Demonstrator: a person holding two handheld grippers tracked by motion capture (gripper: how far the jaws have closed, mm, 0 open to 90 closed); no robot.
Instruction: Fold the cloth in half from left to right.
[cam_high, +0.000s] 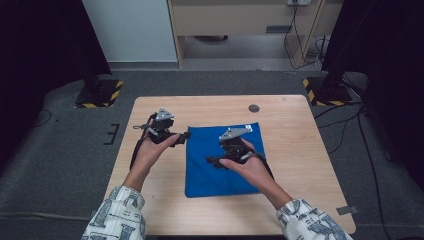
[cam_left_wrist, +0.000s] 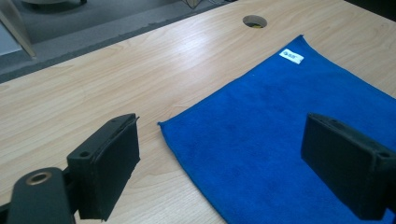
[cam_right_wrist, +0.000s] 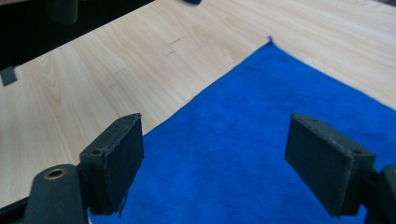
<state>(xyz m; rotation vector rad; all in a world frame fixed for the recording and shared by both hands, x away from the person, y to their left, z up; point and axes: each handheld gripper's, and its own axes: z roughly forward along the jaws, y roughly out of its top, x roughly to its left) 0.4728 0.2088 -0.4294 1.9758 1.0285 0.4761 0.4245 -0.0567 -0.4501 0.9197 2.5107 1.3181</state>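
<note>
I have a flat blue microfibre cloth (cam_high: 222, 160) spread on the light wooden table (cam_high: 300, 150), roughly at its centre, with a small white label (cam_high: 248, 128) sewn at its far right corner. My left gripper (cam_high: 186, 135) hangs just off the cloth's far left corner, held above the bare wood beside the cloth's left edge; in the left gripper view its two black jaws stand wide apart with nothing between them, the cloth's corner (cam_left_wrist: 161, 124) lying on the table below the gap and the white label (cam_left_wrist: 291, 56) showing farther off, near a round cable hole (cam_left_wrist: 255, 21) in the tabletop. My right gripper (cam_high: 212, 161) is over the middle of the cloth, pointing toward its left side. In the right gripper view its jaws are also spread, and the blue fabric (cam_right_wrist: 261, 140) lies flat beneath them, untouched by the pads (cam_right_wrist: 123, 161), with one pointed corner (cam_right_wrist: 270, 43) of the cloth lying farther off on the wood. The cloth looks smooth and unfolded, all four edges lying on the table, and neither gripper is holding it. My patterned sleeves (cam_high: 117, 215) come in from the near edge of the table.
</note>
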